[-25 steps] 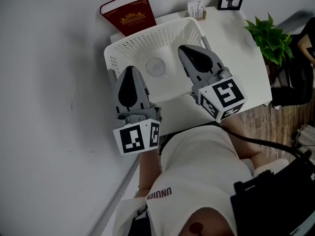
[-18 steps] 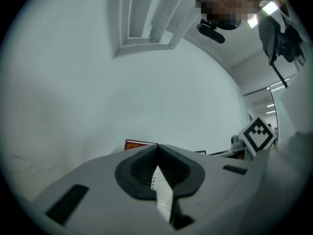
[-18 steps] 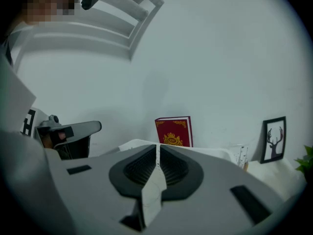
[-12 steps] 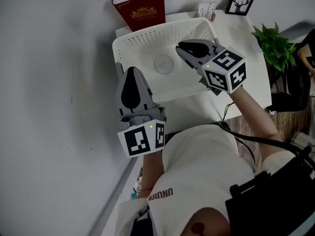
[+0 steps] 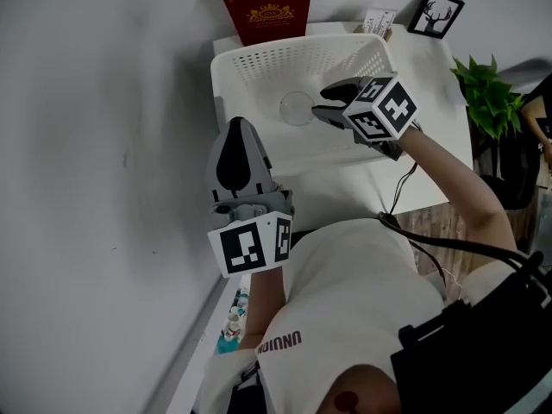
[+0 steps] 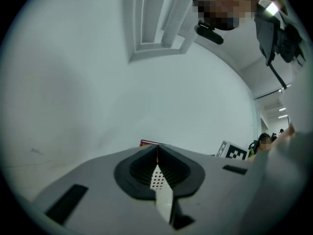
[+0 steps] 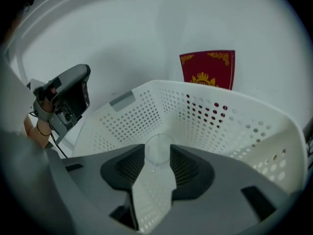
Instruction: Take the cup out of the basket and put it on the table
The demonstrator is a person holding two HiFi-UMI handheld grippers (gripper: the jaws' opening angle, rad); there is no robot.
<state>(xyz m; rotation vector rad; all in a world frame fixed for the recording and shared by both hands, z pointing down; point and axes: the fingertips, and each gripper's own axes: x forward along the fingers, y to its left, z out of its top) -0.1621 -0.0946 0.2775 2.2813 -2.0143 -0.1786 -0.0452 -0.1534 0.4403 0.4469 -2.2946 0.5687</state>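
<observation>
Upper centre: right gripper (image 5: 326,103) inside the basket (image 5: 259,59), jaws just opened, standing apart; clear cup (image 5: 297,108) on the basket floor at their tips, ungripped. Centre left: left gripper (image 5: 238,132), jaws together, empty.

Feels like a staged desk corner in some office-type room: my white table (image 5: 435,128) sits against a bare white wall (image 5: 103,145), with a red book (image 5: 267,11), framed deer print (image 5: 442,14), potted plant (image 5: 487,93), wood-look floor (image 5: 435,231) and ceiling strip lights (image 6: 282,110).
</observation>
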